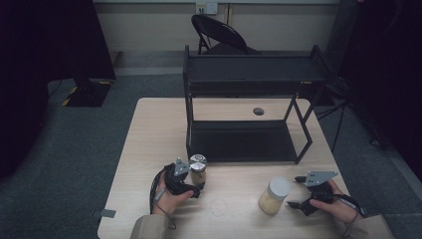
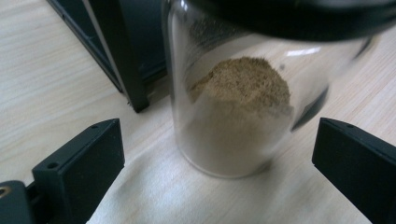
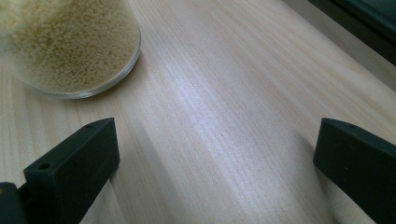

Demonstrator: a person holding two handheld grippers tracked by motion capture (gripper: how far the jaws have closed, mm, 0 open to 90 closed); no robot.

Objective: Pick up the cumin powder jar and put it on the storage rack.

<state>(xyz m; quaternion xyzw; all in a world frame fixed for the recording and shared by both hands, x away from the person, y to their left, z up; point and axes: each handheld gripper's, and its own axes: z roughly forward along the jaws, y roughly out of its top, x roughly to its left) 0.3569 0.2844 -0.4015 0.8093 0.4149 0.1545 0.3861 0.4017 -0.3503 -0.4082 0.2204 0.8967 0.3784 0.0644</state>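
Observation:
A small glass jar of tan powder (image 1: 198, 169) (image 2: 236, 112) with a silvery lid stands upright on the wooden table near the front left foot of the black rack. My left gripper (image 1: 195, 185) (image 2: 219, 172) is open just in front of it, a jaw on each side, neither touching the glass. A wider jar of pale yellow grains (image 1: 274, 195) (image 3: 65, 44) with a grey lid stands to the right. My right gripper (image 1: 297, 191) (image 3: 217, 172) is open beside that jar, off to its right, with bare table between its jaws.
A black two-tier metal rack (image 1: 249, 89) stands on the far half of the table (image 1: 149, 134). A dark round hole (image 1: 258, 111) marks the tabletop beneath it. A folding chair (image 1: 219, 32) sits behind the table on grey carpet.

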